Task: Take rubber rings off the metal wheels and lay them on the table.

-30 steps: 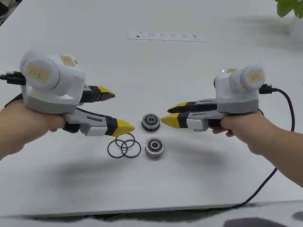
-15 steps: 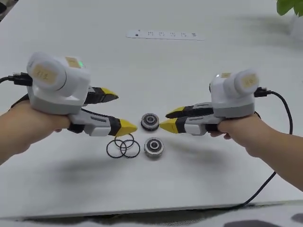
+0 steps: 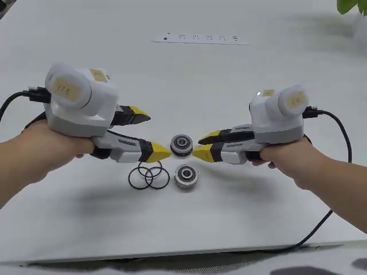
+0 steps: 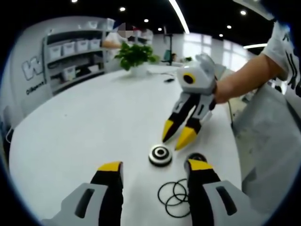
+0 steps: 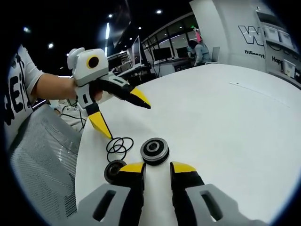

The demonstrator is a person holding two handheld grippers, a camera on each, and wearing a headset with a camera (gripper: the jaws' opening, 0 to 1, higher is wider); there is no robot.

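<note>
Left gripper (image 3: 155, 136), jaws spread wide and empty, levels in from the left at the far black-rimmed metal wheel (image 3: 182, 144). The right gripper (image 3: 199, 146), narrowly parted and empty, faces it from the right, likely to brace and peel. Three black rubber rings (image 3: 149, 176) lie overlapping on the white table (image 3: 258, 229), left of the near metal wheel (image 3: 186, 176).

Left gripper view: the far wheel (image 4: 160, 156) sits centred ahead.

Right gripper view: it (image 5: 154, 150) lies just past the tips.

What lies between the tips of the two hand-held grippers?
One metal wheel lies between the left hand-held gripper and the right hand-held gripper; the head view shows it.
</note>
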